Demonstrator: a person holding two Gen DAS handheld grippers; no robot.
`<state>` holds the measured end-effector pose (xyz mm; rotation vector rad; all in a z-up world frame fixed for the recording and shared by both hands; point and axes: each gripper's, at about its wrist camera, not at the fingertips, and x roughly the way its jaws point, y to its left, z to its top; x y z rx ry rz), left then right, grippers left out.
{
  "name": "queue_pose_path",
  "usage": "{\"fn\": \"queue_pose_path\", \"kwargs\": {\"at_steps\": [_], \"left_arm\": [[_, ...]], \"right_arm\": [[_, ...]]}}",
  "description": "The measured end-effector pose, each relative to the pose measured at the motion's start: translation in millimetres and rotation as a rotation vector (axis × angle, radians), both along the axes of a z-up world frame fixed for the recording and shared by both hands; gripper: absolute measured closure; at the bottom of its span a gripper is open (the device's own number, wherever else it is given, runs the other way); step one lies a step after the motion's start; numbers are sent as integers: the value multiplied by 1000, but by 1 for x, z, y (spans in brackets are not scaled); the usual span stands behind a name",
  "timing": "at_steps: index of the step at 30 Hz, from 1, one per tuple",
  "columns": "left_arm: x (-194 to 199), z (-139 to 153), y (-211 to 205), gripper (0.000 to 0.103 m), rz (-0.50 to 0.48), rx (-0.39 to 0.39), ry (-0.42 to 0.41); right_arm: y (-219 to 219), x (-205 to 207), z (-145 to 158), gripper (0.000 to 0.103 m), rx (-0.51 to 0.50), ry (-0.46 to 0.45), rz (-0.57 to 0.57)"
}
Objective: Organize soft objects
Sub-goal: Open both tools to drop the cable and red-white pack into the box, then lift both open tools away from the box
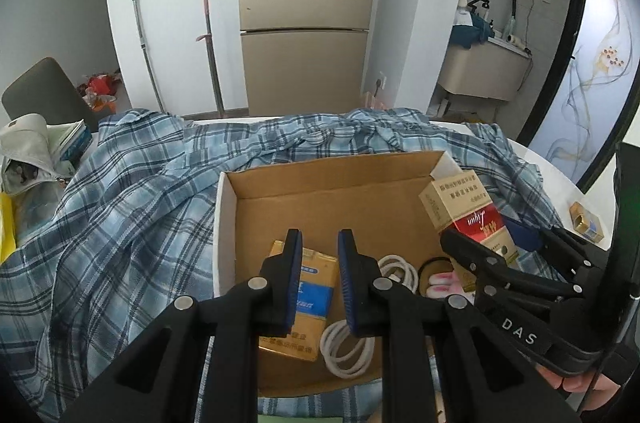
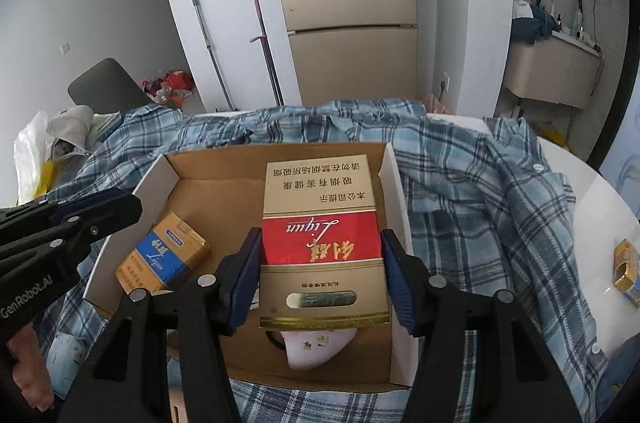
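The near end of the cardboard box [image 2: 280, 183] is cut off behind both tools, and a white-and-pink soft item [image 2: 316, 347] lies half hidden under the red-and-gold carton [image 2: 322, 243]. That carton, printed with a red band and upside-down text, is pinched across its width by the right tongs [image 2: 322, 279] over the box's right side, its long axis running near to far. The left tongs [image 1: 318, 275] are pressed together and empty, above a gold-and-blue pack [image 1: 310, 299] and a coiled white cable [image 1: 348, 347]. A blue plaid shirt [image 1: 120, 207] drapes the white desk [image 2: 592, 191] under the box.
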<state>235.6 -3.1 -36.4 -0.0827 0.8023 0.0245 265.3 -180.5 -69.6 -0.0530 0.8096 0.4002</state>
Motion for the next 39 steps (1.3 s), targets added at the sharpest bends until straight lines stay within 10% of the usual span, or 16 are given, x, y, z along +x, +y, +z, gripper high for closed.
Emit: {"fn": "queue_pose_path", "kwargs": {"at_steps": [5,9,39], "left_arm": [[-1,2,-1,79,0,12,-8],[-6,7,-1,24,12,1,-66],[-103,126,-5,17,10,57,-370]], "right_arm": [[4,4,-7,46,-17,17,7],[4,2,-5,29,-20,-8,-8],[-24,-75,115,28,47,-219,-16]]}}
